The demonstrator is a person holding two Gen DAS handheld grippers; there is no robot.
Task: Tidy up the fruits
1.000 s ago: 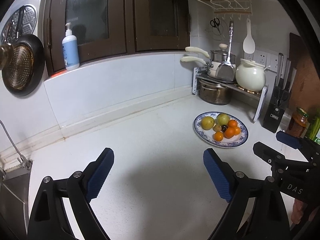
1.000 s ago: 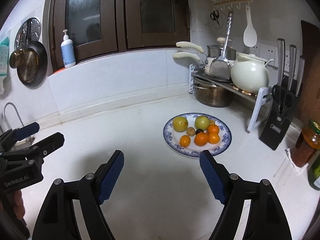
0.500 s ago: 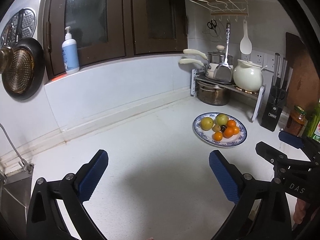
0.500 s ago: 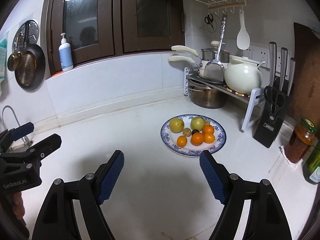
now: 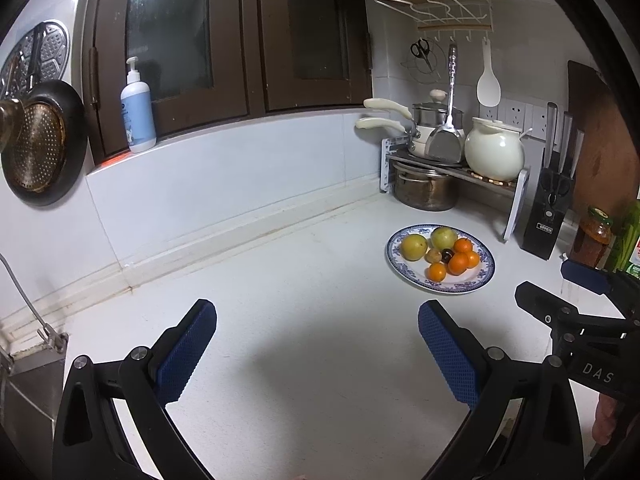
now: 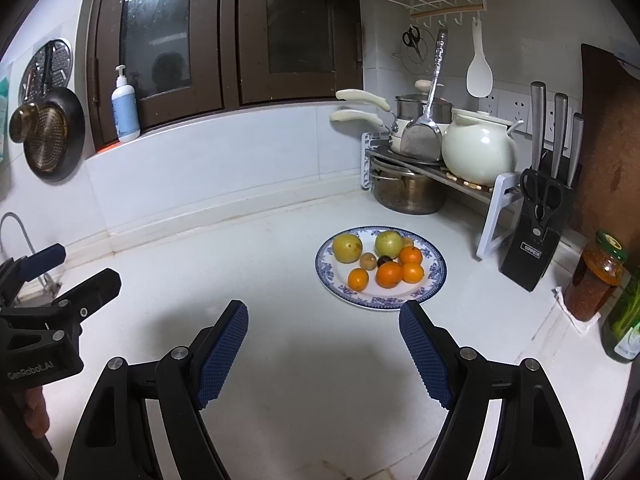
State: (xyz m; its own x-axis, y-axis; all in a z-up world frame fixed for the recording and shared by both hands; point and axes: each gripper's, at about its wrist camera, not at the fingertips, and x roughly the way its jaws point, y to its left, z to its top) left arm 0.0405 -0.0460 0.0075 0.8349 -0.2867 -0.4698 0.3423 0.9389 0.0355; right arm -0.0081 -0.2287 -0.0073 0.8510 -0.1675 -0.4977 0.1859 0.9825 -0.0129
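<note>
A blue-patterned plate [image 5: 476,284] [image 6: 434,280] sits on the white counter toward the far right corner. It holds two yellow-green fruits [image 6: 348,247], several oranges [image 6: 389,274], a small brown fruit [image 6: 368,260] and a small dark one [image 6: 385,260]. My left gripper [image 5: 318,330] hovers over bare counter, open wide, nothing between its blue pads, the plate ahead to its right. My right gripper [image 6: 324,328] is open and empty too, just short of the plate's near rim. Each gripper shows at the edge of the other's view.
A rack [image 6: 496,192] with pots and a cream kettle [image 6: 478,150] fills the back corner. A knife block [image 6: 536,236], a jar [image 6: 600,276] and a green bottle [image 6: 626,324] line the right side. A sink [image 5: 28,388] lies at the left.
The left gripper's jaws have spread wider apart. In the right wrist view the plate has drifted slightly nearer the fingers; the fruit has not moved.
</note>
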